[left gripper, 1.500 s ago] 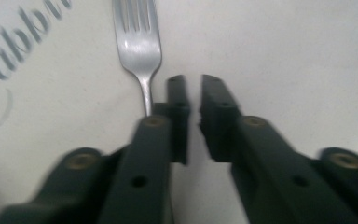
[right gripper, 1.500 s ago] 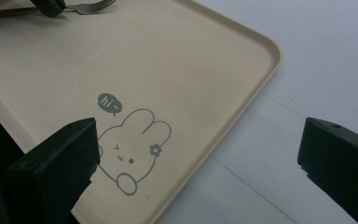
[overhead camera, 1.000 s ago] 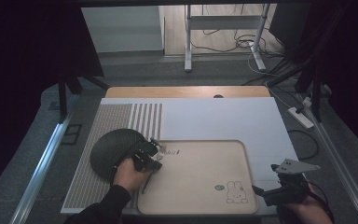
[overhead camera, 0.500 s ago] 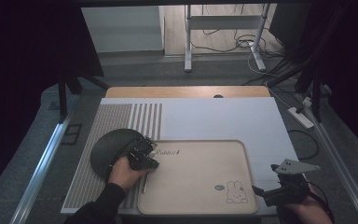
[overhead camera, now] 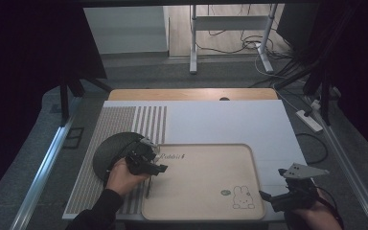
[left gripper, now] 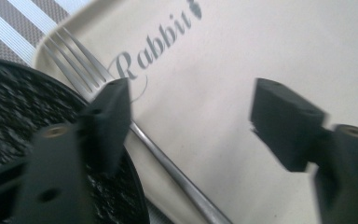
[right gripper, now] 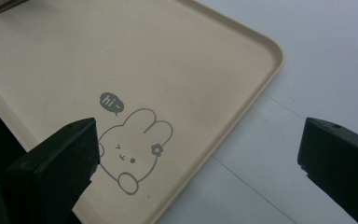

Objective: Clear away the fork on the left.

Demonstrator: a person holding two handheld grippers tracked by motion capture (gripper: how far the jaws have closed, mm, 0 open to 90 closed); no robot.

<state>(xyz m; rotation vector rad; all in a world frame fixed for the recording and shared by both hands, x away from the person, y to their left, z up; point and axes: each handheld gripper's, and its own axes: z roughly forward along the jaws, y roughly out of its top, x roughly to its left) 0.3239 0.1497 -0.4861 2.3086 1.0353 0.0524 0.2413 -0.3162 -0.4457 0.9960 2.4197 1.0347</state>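
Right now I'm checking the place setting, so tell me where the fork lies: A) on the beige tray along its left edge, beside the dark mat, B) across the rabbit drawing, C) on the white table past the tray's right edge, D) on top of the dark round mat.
A: the fork lies on the tray by its left rim, tines near the Rabbit lettering, next to the dark mat.

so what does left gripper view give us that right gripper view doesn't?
Left gripper view: a fork lying on the tray's edge beside a dark round mat, the word "Rabbit", and the left gripper, whose jaws have just been opening and stand apart, off the fork. Right gripper view: the rabbit drawing with its "hi" bubble, white table, the open right gripper. Both: the beige tray.
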